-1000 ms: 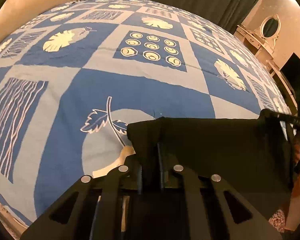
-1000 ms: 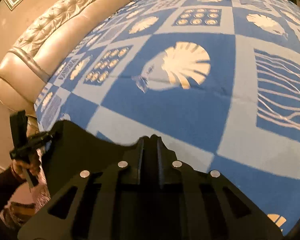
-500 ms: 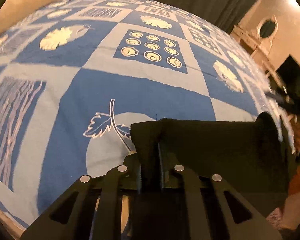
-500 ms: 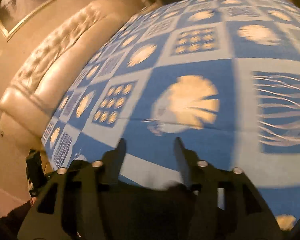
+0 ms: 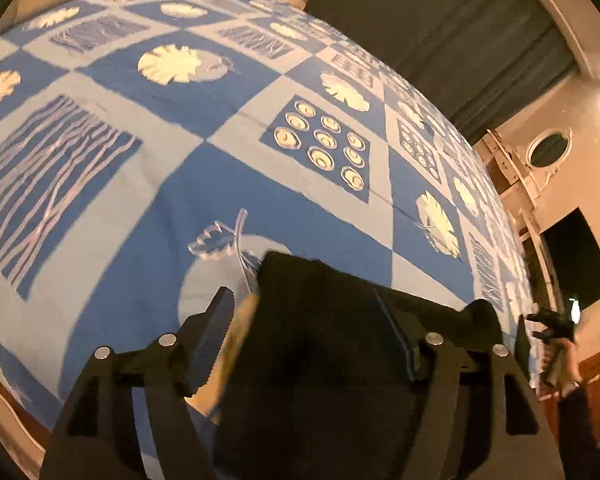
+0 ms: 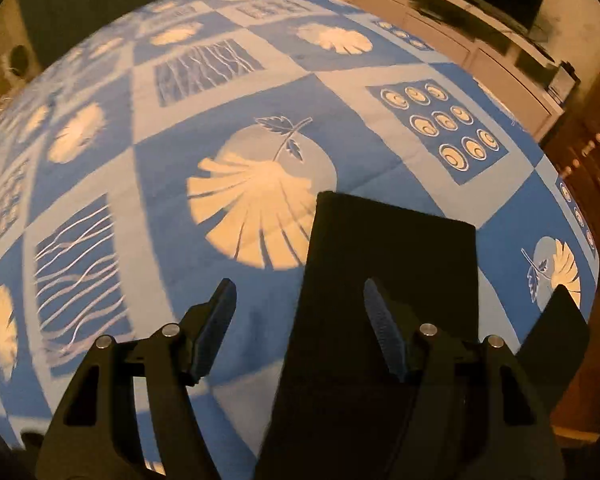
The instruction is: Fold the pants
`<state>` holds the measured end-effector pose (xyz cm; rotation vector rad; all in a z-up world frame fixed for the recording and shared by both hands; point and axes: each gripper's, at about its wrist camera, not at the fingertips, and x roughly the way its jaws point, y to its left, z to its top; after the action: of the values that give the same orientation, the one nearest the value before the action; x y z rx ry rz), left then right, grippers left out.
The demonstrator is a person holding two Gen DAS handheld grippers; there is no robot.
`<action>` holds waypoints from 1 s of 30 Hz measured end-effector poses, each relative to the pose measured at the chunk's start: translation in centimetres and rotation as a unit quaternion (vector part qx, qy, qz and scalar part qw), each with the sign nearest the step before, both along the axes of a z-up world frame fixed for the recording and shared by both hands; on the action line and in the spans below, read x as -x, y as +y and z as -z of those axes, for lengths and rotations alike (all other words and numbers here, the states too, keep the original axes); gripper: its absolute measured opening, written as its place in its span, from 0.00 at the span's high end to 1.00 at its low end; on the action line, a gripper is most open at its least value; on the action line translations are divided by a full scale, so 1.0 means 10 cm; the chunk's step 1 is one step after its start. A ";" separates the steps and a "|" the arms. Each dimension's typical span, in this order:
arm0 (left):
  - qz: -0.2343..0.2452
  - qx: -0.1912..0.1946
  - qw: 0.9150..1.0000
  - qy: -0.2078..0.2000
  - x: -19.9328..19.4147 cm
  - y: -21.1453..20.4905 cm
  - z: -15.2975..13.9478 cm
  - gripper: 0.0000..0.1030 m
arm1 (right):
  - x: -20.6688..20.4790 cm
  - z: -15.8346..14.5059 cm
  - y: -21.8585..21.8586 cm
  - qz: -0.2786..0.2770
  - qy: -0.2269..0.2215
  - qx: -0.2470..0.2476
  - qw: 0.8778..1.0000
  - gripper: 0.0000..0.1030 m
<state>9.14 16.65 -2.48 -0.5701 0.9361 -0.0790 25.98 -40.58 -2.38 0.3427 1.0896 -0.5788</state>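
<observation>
Both grippers, left (image 5: pixel 312 340) and right (image 6: pixel 300 328), have just opened; black pants (image 6: pixel 388 248) lie flat beneath, unpinched, long axis running ahead of the right fingers.

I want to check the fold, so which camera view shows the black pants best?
The right wrist view: the black pants lie as a folded strip on the blue bedspread, with the far edge and both far corners clear. In the left wrist view the pants are blurred and partly hidden behind the open jaws.
</observation>
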 end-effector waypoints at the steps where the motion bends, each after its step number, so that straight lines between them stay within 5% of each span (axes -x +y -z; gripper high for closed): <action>1: -0.004 0.006 1.000 0.007 0.00 -0.01 0.01 0.25 | -0.10 0.06 -0.01 0.005 0.008 -0.007 1.000 0.35; 7: -0.027 0.054 0.997 0.037 0.06 -0.09 0.13 0.21 | -0.09 0.38 -0.16 0.034 0.070 0.002 0.997 0.40; 8: -0.028 0.056 0.997 0.040 0.08 -0.11 0.15 0.21 | -0.01 0.39 -0.24 0.047 0.060 -0.012 0.997 0.47; 10: -0.026 0.057 0.997 0.046 0.09 -0.15 0.17 0.21 | 0.10 0.36 -0.32 0.046 0.055 -0.019 0.997 0.80; 12: -0.027 0.051 0.997 0.046 0.10 -0.18 0.17 0.21 | 0.22 0.28 -0.41 0.042 0.037 -0.043 0.998 0.92; 17: -0.027 0.055 0.997 0.047 0.15 -0.28 0.13 0.21 | 0.82 -0.11 -0.68 0.035 -0.070 -0.104 0.992 0.93; 22: -0.006 0.051 0.998 0.041 0.20 -0.48 0.06 0.21 | 1.91 -0.41 -1.08 0.048 -0.183 -0.129 0.973 0.93; 25: 0.004 0.052 0.997 0.048 0.23 -0.62 0.07 0.21 | 2.64 -0.32 -1.40 0.094 -0.225 -0.143 0.959 0.93; 30: 0.025 0.049 0.997 0.055 0.27 -0.88 0.09 0.21 | 3.46 0.31 -1.84 0.172 -0.251 -0.229 0.925 0.94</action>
<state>6.47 7.85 -3.41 -0.6459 1.0580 -0.1402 -8.64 -59.01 -5.52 1.0498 0.6545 -0.4975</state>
